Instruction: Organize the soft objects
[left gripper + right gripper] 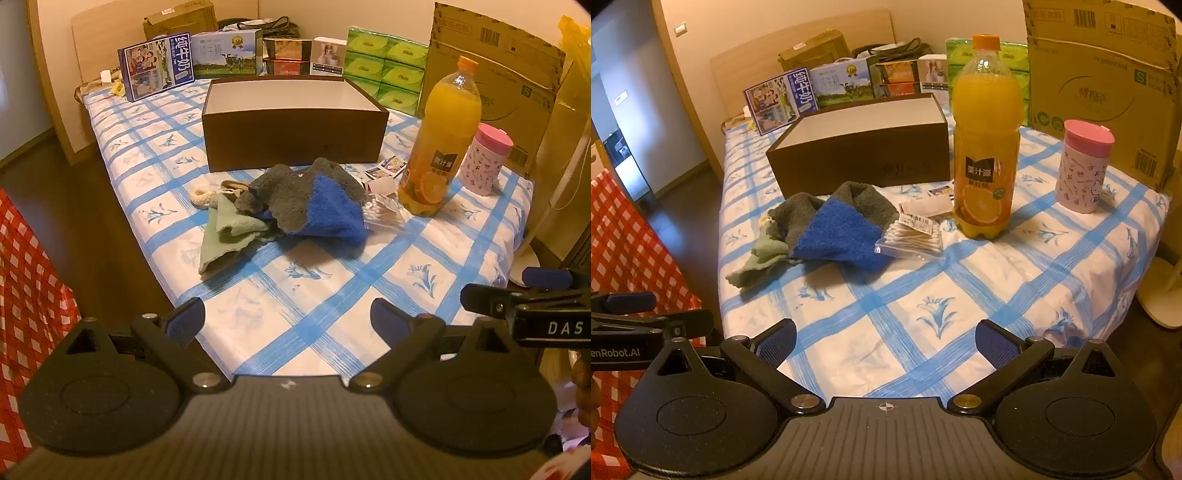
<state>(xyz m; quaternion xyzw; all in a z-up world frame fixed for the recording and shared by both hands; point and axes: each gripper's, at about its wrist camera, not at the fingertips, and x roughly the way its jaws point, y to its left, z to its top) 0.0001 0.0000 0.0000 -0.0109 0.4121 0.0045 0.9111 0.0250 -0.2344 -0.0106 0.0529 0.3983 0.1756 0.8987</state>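
Left gripper (287, 323) and right gripper (885, 341): jaws spread wide, nothing between them, both angled down over the near edge of the checked cloth (332, 295).

Ahead of both, well apart from the fingertips: heap of soft things, comprising grey-and-blue towel (314, 199), green cloth (225, 230) and cream scrunchie (202, 196). Beyond the heap: open brown box (295, 129), apparently the destination.

Just right of the heap, touching the towel's blue end: bag of cotton swabs (912, 240). Further right: juice bottle (984, 147) and pink cup (1084, 170).

Likely hazards: swab bag dragged along if the towel is pinched at its blue end; bottle toppled by a wide right-hand sweep; green cloth snagged and trailing if the overlapping towel is lifted first.
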